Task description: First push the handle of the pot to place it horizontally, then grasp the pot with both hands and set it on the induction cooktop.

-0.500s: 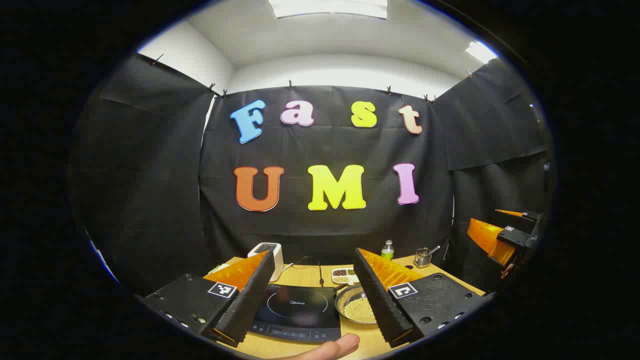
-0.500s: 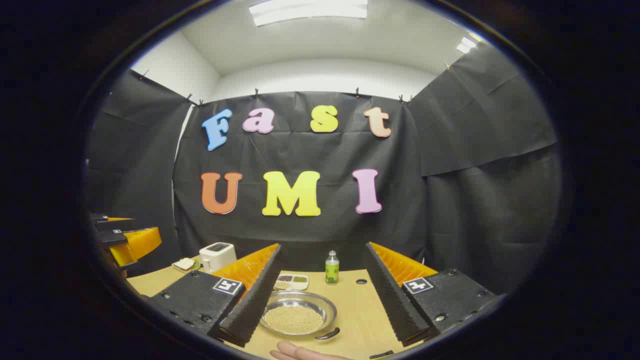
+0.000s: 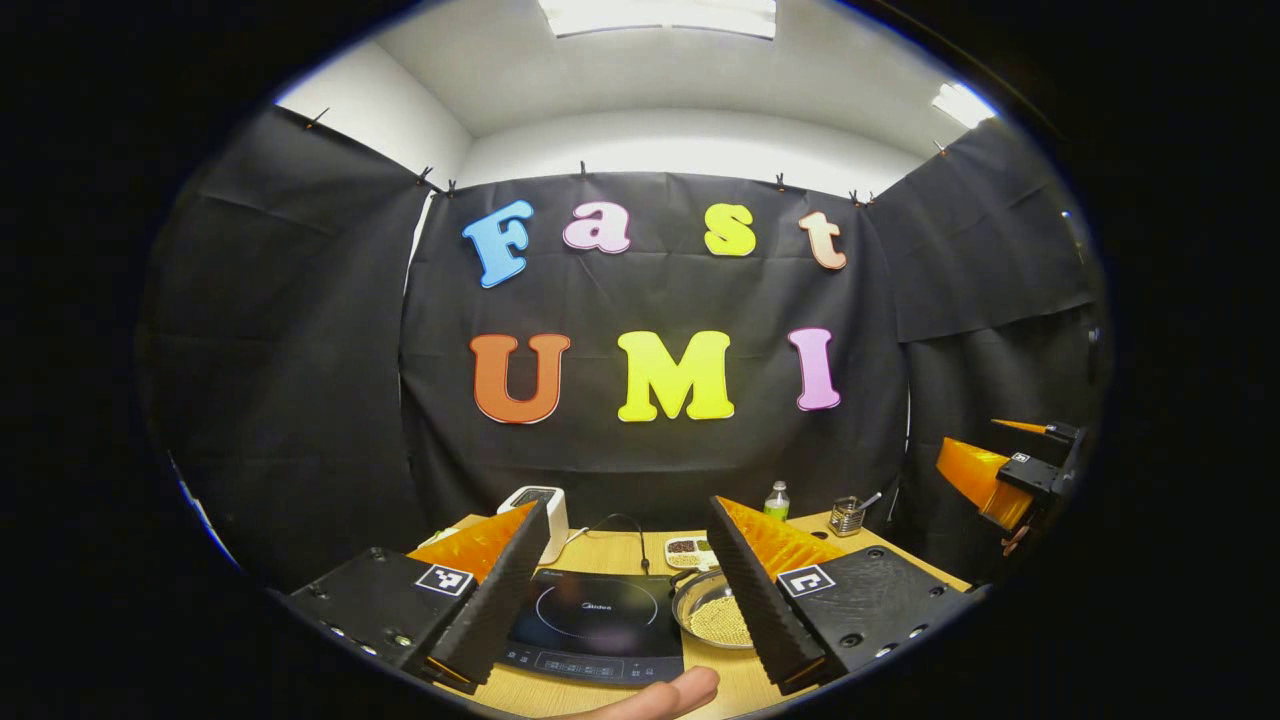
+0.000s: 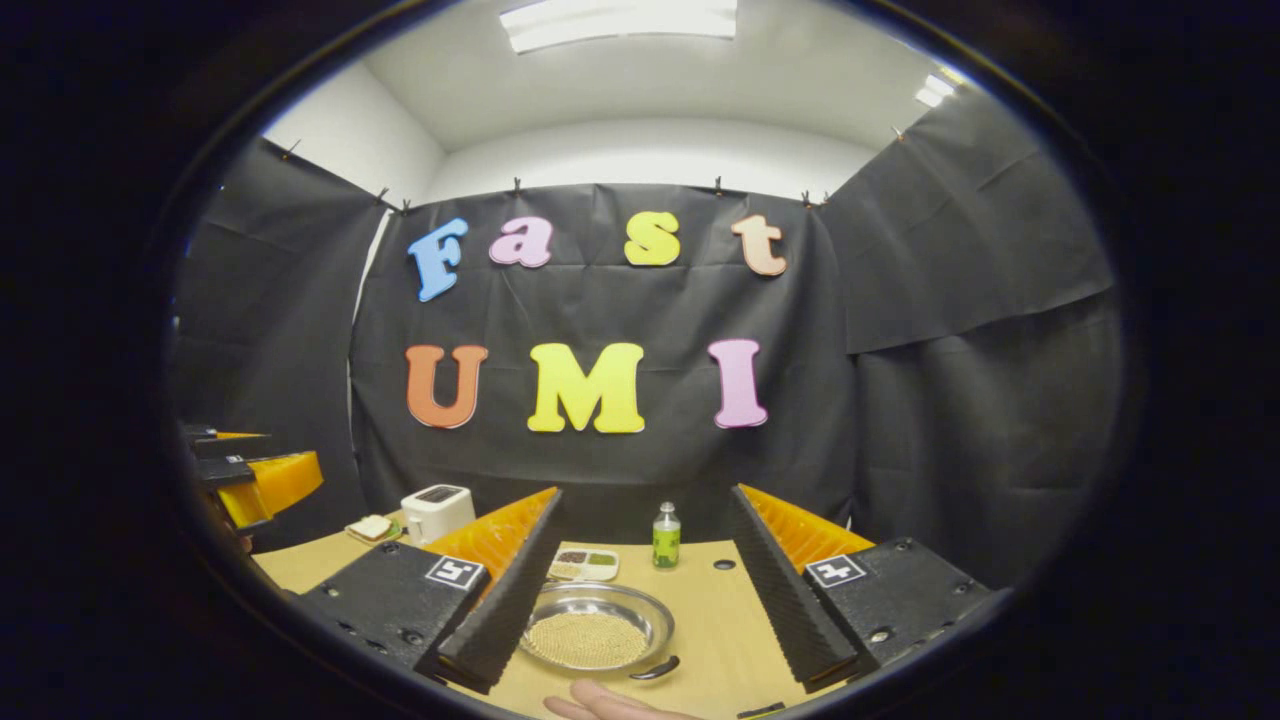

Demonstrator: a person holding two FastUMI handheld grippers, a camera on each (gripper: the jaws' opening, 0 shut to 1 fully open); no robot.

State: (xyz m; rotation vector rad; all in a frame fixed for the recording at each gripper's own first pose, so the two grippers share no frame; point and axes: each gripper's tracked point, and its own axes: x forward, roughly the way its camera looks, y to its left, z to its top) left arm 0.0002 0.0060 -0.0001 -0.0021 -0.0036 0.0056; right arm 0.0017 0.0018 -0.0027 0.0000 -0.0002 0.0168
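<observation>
A shallow steel pot [image 4: 597,628] holding small pale grains sits on the wooden table [image 4: 712,610], with one dark handle [image 4: 657,668] at its near right rim. In the left gripper view the pot [image 3: 712,615] lies just right of the black induction cooktop [image 3: 596,622], partly behind one finger. My left gripper [image 3: 628,590] hangs open above the cooktop's near side. My right gripper [image 4: 640,590] is open above the pot, touching nothing. At the right edge of the left gripper view the right gripper [image 3: 1010,470] shows; at the left edge of the right gripper view the left gripper [image 4: 245,475] shows.
At the back stand a white toaster [image 4: 435,512], a plate with toast [image 4: 368,528], a divided dish of beans [image 4: 583,564], a green bottle [image 4: 665,536] and a small holder with utensils [image 3: 846,514]. A hand [image 3: 655,695] shows at the bottom edge.
Both views have shifted very slightly; both grippers stay open and the pot has not moved.
</observation>
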